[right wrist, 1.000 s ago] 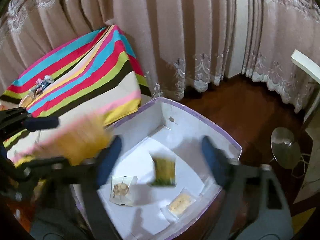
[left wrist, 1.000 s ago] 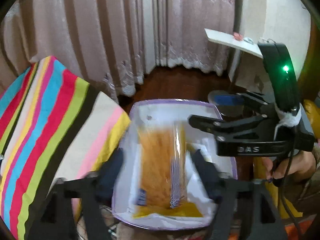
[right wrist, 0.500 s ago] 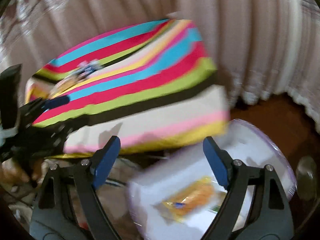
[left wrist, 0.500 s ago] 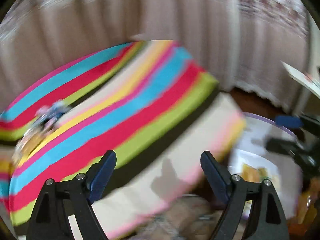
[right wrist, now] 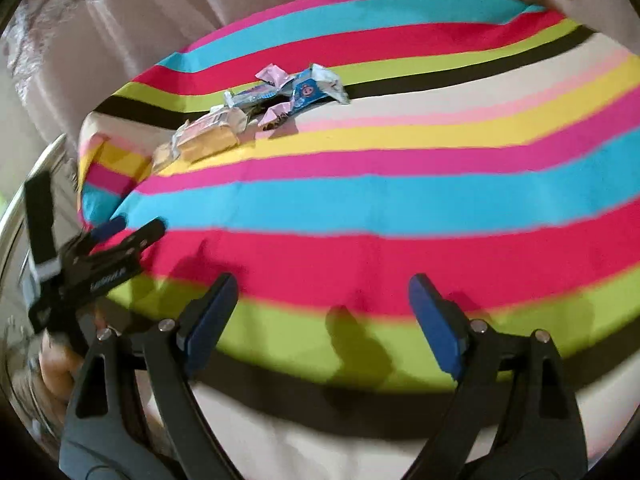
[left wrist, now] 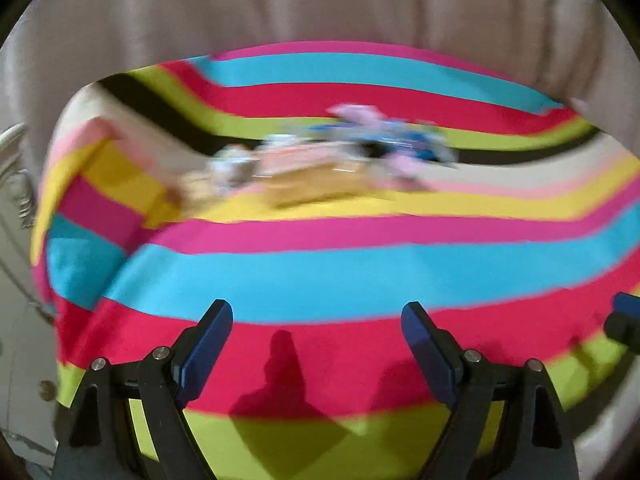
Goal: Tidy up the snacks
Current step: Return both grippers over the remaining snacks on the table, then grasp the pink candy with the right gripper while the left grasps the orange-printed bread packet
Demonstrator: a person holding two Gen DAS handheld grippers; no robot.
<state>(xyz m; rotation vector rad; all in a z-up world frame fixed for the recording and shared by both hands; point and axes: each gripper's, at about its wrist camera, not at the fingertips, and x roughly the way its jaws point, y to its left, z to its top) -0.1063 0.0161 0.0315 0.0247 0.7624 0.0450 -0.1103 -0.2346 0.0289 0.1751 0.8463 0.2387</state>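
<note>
Right wrist view: we see the snack pile (right wrist: 256, 112) on the striped cloth (right wrist: 360, 204), at its far-left part.
Right gripper (right wrist: 324, 312): released, empty, over cloth's near edge.
Left gripper (left wrist: 316, 340): released, empty, over the cloth, well short of the snacks.

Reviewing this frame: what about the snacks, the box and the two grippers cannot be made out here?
- Snack pile: motion-blurred in the left wrist view; the packets cannot be counted there.
- Lettering on the blue packet: too small in the right wrist view.
- Any box for the snacks: outside both views.
- Right gripper: cut off by the left wrist view's right edge.
- Left gripper: partly cut off at the right wrist view's left edge.
</note>
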